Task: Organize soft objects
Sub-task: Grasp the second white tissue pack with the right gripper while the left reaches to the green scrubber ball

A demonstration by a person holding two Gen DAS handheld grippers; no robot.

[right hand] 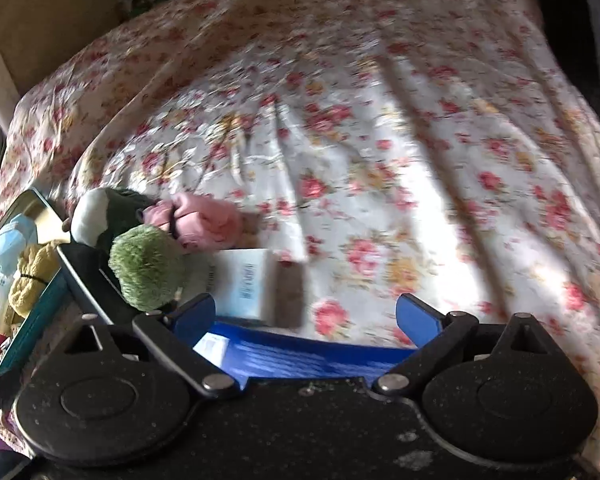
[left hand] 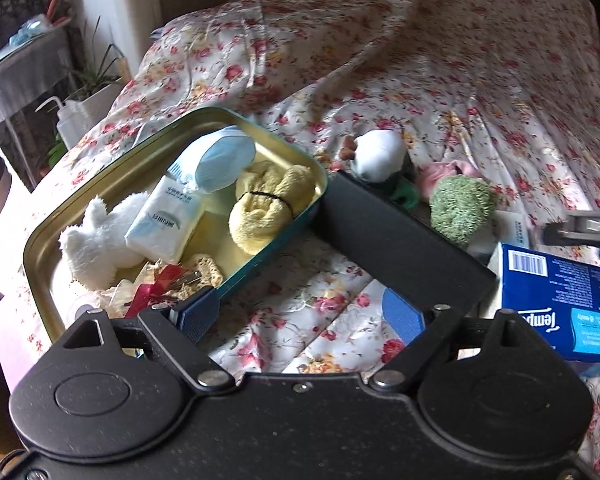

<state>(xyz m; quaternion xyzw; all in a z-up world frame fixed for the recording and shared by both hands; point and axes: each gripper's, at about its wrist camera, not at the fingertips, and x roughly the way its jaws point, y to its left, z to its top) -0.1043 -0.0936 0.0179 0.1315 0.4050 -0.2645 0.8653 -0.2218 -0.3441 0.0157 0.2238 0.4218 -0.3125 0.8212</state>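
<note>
Our left hand-held gripper hangs with its blue pads spread and nothing between them, over the flowered bedspread just beside the tin. From the left, the tin holds a white plush toy, a white tissue pack, a pale blue face mask and a yellow knotted cloth. Against its right end leans a black lid. Beyond that, on the bed, lie a white and dark green soft toy, a green fuzzy ball and a pink cloth. Our right hand-held gripper is spread too, empty, above a blue tissue box, with a white carton just ahead.
</note>
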